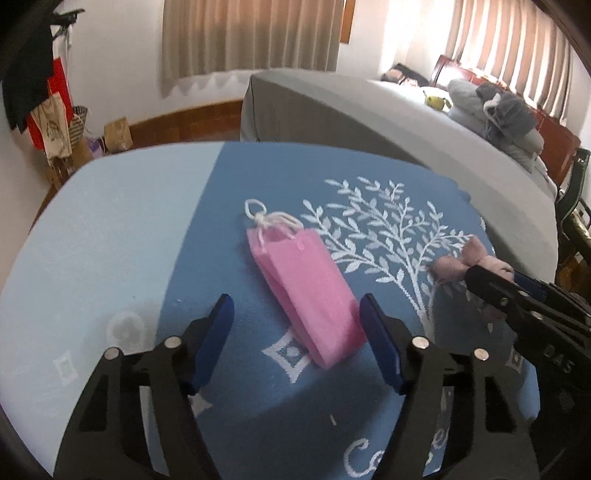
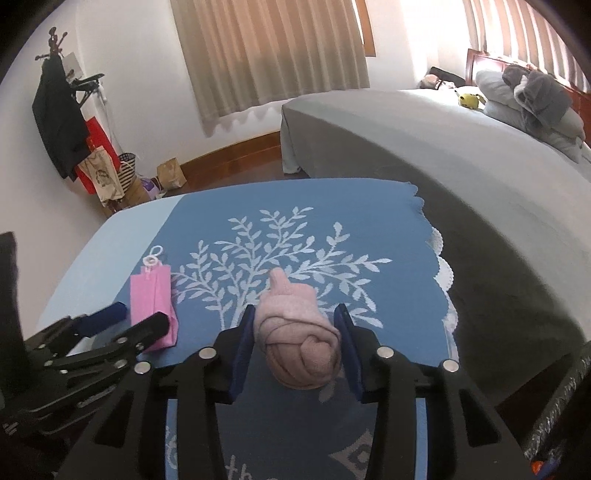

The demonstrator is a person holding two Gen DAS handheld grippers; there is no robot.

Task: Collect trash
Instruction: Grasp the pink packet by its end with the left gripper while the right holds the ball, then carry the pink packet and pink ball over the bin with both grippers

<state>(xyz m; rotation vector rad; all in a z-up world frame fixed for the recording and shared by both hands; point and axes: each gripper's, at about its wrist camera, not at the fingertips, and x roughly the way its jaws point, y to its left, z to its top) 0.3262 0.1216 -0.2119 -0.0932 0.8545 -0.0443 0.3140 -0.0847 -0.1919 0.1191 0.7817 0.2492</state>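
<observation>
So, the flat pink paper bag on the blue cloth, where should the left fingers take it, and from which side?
Probably across the near, closed bottom half of the pink bag, coming from the near end along its length. It lies flat and narrow, so the left gripper can straddle both long edges; the string handles are loose.

Both views are taken from fisheye cams mounted right behind each tool, angled down and forward over the blue-clothed counter [image 1: 110,236], close in. The left tool [image 1: 297,314] is framed by its own cam, with the pink paper bag [image 1: 303,284] dead ahead. The right tool [image 2: 297,325] is seen the same way in the right view. Shared by both: the counter, the pink bag, the grey bed [image 2: 443,155], the curtained window [image 1: 251,33], and each other's tool at the frame edge.
</observation>
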